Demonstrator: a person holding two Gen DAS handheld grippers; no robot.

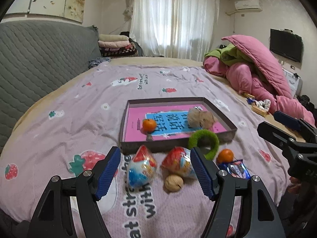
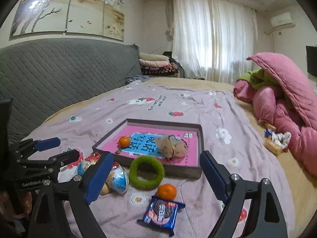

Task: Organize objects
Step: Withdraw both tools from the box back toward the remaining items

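Note:
A shallow grey box [image 1: 218, 107] on the bed holds a pink book, an orange [image 1: 149, 125] and a beige cloth bundle [image 1: 200, 119]. In front of it lie two cone-shaped snack packs [image 1: 141, 166], a walnut [image 1: 174, 182], a green fuzzy ring [image 1: 204, 134], a second orange [image 2: 167, 191] and a blue biscuit packet [image 2: 161, 212]. My left gripper [image 1: 155, 152] hovers open over the snack packs and walnut, its pads clear of them. My right gripper [image 2: 156, 155] is open above the ring and orange, holding nothing.
The bed has a lilac strawberry-print sheet [image 1: 59, 130] and a grey quilted headboard [image 1: 39, 55] on the left. A heap of pink and green quilts [image 1: 257, 69] lies at the right, with small snack items [image 2: 277, 140] beside it. Folded blankets [image 1: 116, 43] are stacked at the far end.

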